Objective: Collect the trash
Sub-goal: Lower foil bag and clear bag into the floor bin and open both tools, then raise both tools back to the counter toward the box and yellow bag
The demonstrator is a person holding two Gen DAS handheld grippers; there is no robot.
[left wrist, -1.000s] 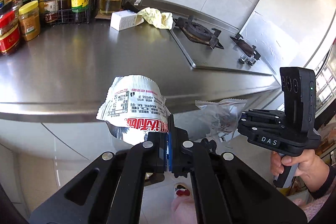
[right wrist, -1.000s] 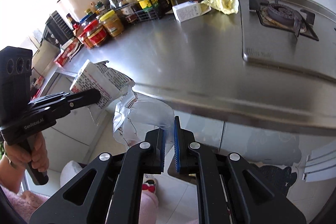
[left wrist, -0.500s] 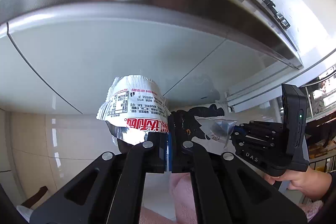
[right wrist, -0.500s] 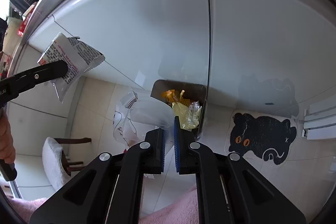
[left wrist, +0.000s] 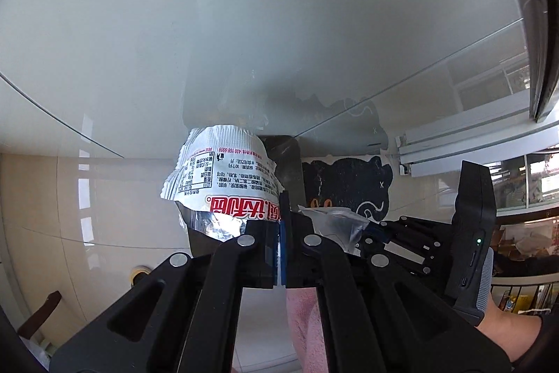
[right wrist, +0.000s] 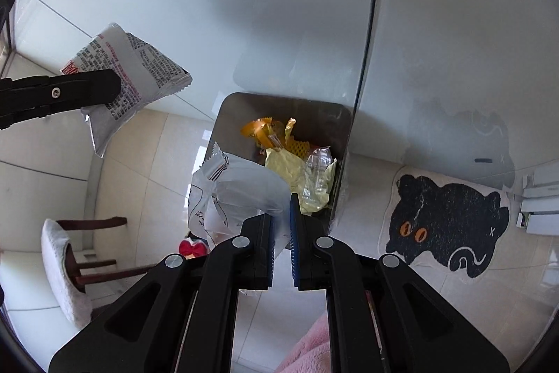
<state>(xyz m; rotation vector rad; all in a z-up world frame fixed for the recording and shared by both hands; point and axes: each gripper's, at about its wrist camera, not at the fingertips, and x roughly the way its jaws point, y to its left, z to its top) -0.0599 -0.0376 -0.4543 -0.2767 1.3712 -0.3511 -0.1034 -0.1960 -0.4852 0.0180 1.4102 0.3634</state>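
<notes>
My left gripper (left wrist: 281, 222) is shut on a white and silver snack wrapper (left wrist: 223, 173) with red print. In the right wrist view that wrapper (right wrist: 139, 76) hangs up left of the bin, in the left gripper's fingers (right wrist: 70, 90). My right gripper (right wrist: 281, 215) points down over a dark trash bin (right wrist: 279, 100) holding yellow and orange wrappers. Its jaws are opening, and a clear plastic bag (right wrist: 241, 194) still sits between the pads, over the bin's near left part. In the left wrist view the right gripper (left wrist: 370, 233) and its bag (left wrist: 332, 219) are at lower right.
The bin stands on the tiled floor against pale cabinet doors (right wrist: 244, 6). A black cat-shaped mat (right wrist: 447, 226) lies to its right. A stool with a white cushion (right wrist: 63, 264) is at lower left. Pink fabric (right wrist: 307, 348) shows beneath the gripper.
Both grippers dropped from counter height down past the cabinet fronts to just above the bin. Each still carries its piece of trash. The bin has grown larger in the right wrist view.
</notes>
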